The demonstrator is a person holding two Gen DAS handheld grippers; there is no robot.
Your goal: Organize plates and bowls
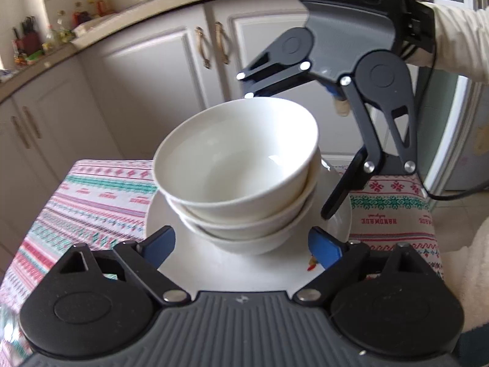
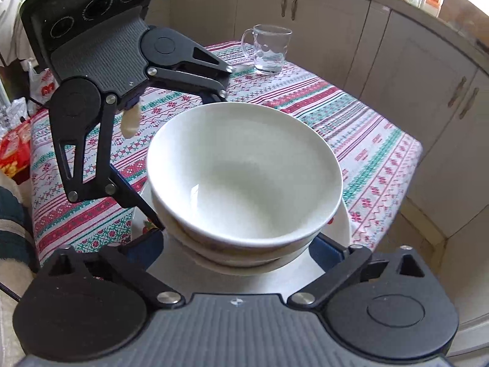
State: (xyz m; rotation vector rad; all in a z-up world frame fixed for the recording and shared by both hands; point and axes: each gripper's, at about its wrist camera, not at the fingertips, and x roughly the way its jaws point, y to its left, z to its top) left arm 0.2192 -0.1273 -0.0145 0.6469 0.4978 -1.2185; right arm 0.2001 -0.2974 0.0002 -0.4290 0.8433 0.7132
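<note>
Three white bowls (image 1: 238,165) are nested in a stack on a white plate (image 1: 214,269), which lies on the patterned tablecloth (image 1: 91,202). The stack also shows in the right wrist view (image 2: 244,177) on the plate (image 2: 275,278). My left gripper (image 1: 241,244) is open, its blue pads on either side of the bottom bowl, above the plate's near part. My right gripper (image 2: 238,244) is open too, straddling the stack from the opposite side. Each gripper shows in the other's view, spread wide around the bowls.
A clear glass mug (image 2: 270,49) stands at the table's far corner in the right wrist view. Kitchen cabinets (image 1: 159,70) surround the table. Bottles and knives (image 1: 36,42) sit on the counter. Red snack bags (image 2: 15,150) lie by the table's left edge.
</note>
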